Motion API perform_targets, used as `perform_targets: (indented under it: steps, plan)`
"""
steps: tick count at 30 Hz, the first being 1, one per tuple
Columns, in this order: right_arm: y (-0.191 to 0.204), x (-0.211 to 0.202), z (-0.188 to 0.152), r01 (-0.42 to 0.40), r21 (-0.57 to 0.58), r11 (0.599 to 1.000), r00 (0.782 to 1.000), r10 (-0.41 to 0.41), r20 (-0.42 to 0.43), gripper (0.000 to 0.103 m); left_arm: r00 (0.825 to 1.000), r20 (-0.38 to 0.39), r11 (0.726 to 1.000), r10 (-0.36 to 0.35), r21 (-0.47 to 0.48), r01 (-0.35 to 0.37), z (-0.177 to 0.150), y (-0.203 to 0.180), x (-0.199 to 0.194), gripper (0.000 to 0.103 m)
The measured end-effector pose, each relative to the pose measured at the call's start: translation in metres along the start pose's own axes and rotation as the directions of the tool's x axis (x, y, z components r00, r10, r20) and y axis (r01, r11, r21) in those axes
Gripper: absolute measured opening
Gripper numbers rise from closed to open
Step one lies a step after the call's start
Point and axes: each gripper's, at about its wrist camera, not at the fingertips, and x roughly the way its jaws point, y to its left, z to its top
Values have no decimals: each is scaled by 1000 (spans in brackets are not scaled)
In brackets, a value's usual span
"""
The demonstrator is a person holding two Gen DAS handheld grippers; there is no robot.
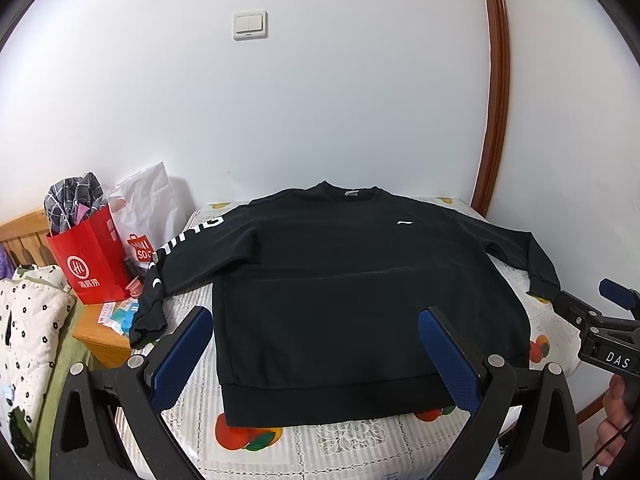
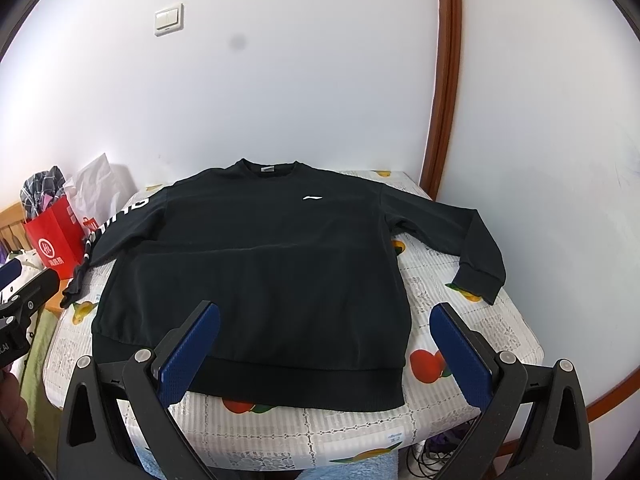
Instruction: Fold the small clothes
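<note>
White wall backs the fruit-print worktop [image 2: 472,292]. Black sweatshirt [image 2: 256,272] lies flat ahead of both tools, sleeves out. Your left tool [image 1: 316,344] and right tool [image 2: 324,340] are spread, empty. Fabric appears soft, limp; take each sleeve at its cuff.

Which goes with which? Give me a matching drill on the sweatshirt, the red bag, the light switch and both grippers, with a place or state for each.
Column 1:
1. black sweatshirt
2. red paper bag
3. light switch
4. left gripper and right gripper

Column 2:
A. on the white wall
B. open, holding nothing
C. spread flat on the fruit-print tablecloth, front up
D. on the wooden side cabinet, stuffed with checked cloth

Pairs: 1-C, 2-D, 3-A, 4-B
</note>
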Motion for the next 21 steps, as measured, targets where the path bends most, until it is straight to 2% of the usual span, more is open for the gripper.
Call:
perform_targets:
  steps: [21]
  plan:
    - [-4,3,0,10,18,1000,1000,-10,-2,103,1000,2,1000,-4,0,4,2,2,0,103]
